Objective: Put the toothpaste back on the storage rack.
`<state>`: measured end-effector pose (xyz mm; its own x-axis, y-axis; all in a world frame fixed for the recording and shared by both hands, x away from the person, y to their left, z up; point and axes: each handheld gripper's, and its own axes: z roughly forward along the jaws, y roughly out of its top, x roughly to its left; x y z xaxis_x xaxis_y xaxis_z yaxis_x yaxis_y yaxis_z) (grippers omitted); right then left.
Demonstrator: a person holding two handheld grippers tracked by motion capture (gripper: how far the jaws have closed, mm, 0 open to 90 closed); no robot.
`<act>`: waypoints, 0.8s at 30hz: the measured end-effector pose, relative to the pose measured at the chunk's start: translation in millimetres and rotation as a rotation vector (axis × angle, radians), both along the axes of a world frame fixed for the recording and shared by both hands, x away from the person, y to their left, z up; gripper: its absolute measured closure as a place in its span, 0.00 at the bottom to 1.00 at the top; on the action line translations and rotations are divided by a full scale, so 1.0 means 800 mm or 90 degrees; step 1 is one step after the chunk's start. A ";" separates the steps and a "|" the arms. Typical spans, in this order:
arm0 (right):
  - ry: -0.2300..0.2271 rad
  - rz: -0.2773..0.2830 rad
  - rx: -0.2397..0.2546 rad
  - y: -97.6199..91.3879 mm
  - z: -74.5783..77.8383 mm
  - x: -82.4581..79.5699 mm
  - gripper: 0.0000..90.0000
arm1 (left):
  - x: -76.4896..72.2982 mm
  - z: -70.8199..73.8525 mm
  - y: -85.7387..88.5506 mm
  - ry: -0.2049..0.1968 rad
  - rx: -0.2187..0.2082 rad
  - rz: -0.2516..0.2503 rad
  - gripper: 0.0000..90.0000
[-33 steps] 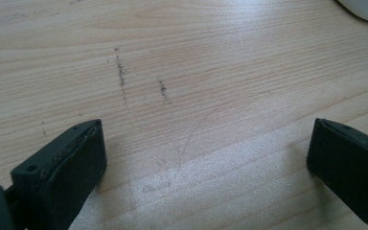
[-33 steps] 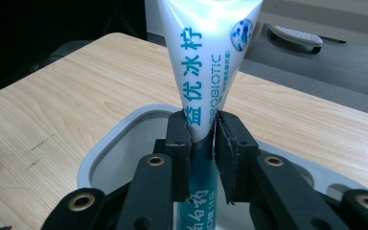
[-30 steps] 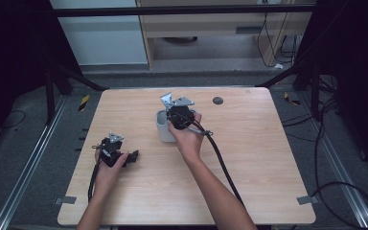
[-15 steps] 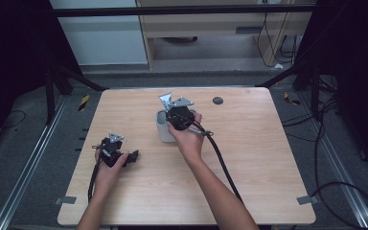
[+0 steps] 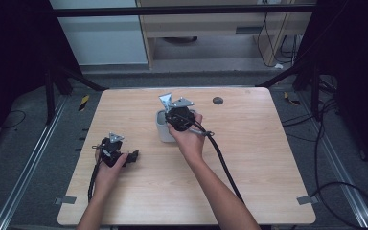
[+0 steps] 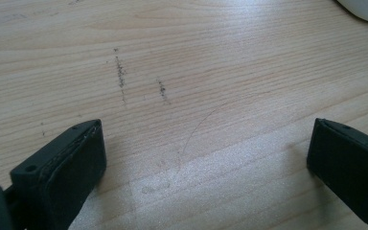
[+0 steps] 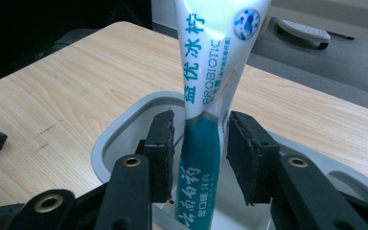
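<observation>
The right gripper [image 7: 199,143] stands over a grey cup [image 7: 120,129] near the middle of the counter [image 5: 249,158], a little toward the far edge. A toothpaste tube [image 7: 206,96], white above and teal below, stands upright in the cup, its lower end down inside. The jaws flank the tube where white meets teal, with a thin gap visible on each side, so they look narrow but not pressed against it. My guess is the tube has just been stood in the cup, or is about to be taken out, and I can't tell which. In the high view the same right gripper [image 5: 179,117] sits directly above the cup [image 5: 164,130], with the hand [image 5: 190,141] behind it on the near side, which suits a straight vertical move.

The left gripper [image 5: 117,155] rests low near the counter's left edge, closer to the near side. Its jaws are spread wide with bare wood between them. It seems parked out of the way, well apart from the cup.
</observation>
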<state>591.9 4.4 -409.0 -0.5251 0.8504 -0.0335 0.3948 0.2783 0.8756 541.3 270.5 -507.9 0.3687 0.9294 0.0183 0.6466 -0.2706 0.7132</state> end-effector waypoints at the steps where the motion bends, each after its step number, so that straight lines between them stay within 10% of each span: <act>1: 0.001 0.000 0.002 0.000 0.001 0.000 0.67 | 0.000 0.000 0.000 0.000 0.000 0.000 0.00; 24: -0.011 0.033 -0.027 -0.014 0.022 -0.014 0.33 | 0.005 0.000 -0.002 0.001 0.001 -0.005 0.00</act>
<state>581.1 -6.9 -391.1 -0.5681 0.8192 -0.0785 0.3639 0.3356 0.8689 545.1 268.9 -507.7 0.3762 0.9263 0.0190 0.6458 -0.2769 0.7115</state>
